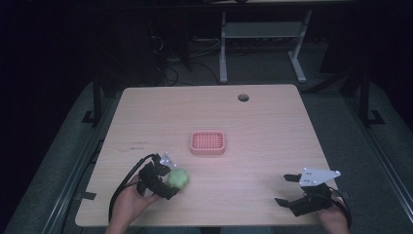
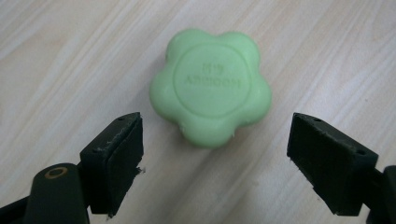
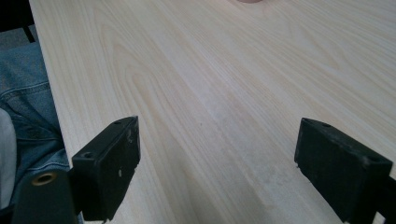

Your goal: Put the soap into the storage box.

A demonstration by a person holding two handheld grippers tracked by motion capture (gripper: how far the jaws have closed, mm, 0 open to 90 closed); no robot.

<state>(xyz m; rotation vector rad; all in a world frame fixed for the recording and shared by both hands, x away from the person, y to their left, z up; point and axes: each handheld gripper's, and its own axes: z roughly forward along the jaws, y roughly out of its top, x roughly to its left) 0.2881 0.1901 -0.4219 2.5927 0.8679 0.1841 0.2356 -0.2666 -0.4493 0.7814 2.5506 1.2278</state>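
Note:
A green flower-shaped soap [image 1: 178, 179] lies flat on the wooden table [image 1: 253, 126] near its front left. In the left gripper view the green soap [image 2: 211, 87] shows raised lettering on top and sits just beyond the tips of my open jaws, a little past the gap. My left gripper [image 1: 171, 178] is open beside it, held by a hand. A pink ridged soap dish [image 1: 207, 143] stands at the table's middle. My right gripper [image 1: 285, 190] hangs open over bare wood near the front right edge, its jaws wide apart [image 3: 217, 154].
A round cable hole [image 1: 243, 97] marks the table's far side. Desk legs [image 1: 223, 48] and cables stand on the dark floor beyond. In the right gripper view, the table's near edge and blue denim [image 3: 28, 102] lie at the left.

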